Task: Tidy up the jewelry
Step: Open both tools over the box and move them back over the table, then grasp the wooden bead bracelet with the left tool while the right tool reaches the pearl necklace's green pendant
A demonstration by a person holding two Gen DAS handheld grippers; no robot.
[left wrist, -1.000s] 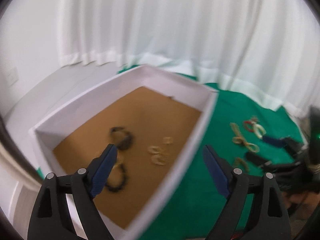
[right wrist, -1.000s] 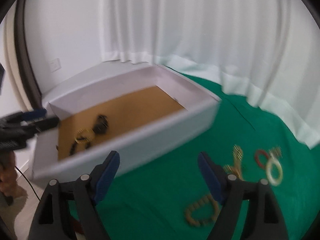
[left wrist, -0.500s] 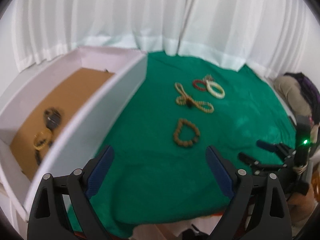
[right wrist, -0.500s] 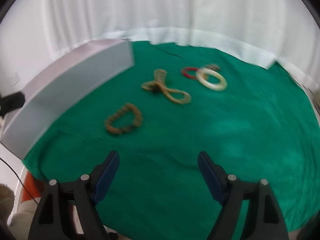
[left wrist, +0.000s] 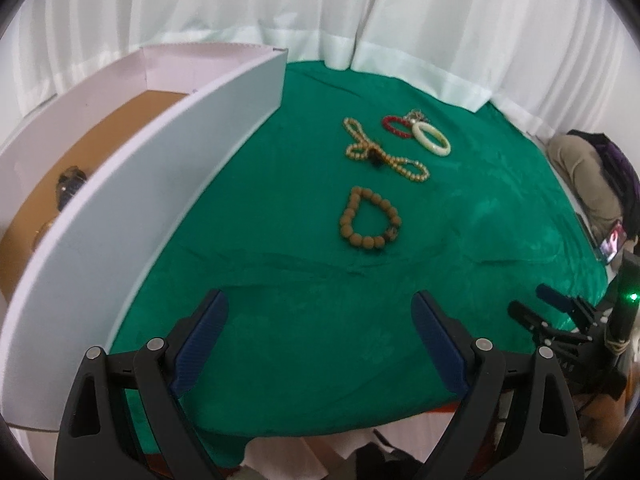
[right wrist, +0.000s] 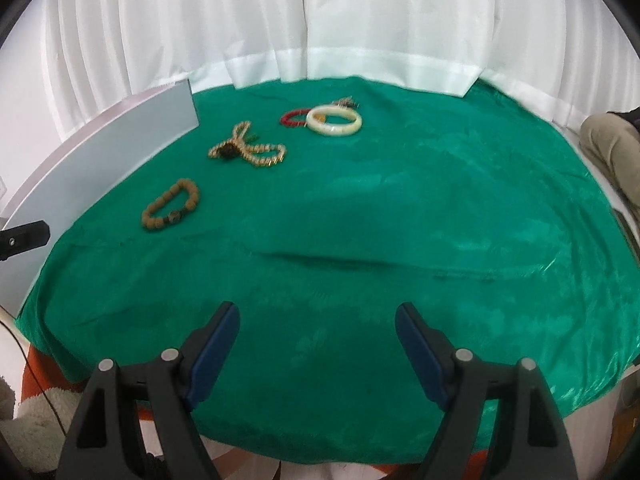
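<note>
Left gripper (left wrist: pixel 318 336) and right gripper (right wrist: pixel 316 338): jaws wide apart, empty, above green cloth (right wrist: pixel 400 220). Brown bead bracelet (left wrist: pixel 370 218), cream bangle (left wrist: pixel 431 138) lie beyond; white box (left wrist: pixel 160 184) holds dark items, possibly bracelets.

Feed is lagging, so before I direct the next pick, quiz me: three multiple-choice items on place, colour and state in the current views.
1. Where does the white box stand relative to the loose jewelry?
A. At the cloth's left edge
B. At the cloth's right edge
C. In the middle of the cloth

2. What colour is the bracelet that touches the cream bangle?
A. Blue
B. Red
C. Black

3. How does the right tool stand?
A. Shut on a bangle
B. Shut and empty
C. Open and empty

Answers:
1 A, the box wall runs along the left side of the green cloth in both views.
2 B, the red bracelet lies against the bangle's left side.
3 C, its blue pads stand wide apart over bare cloth.
</note>
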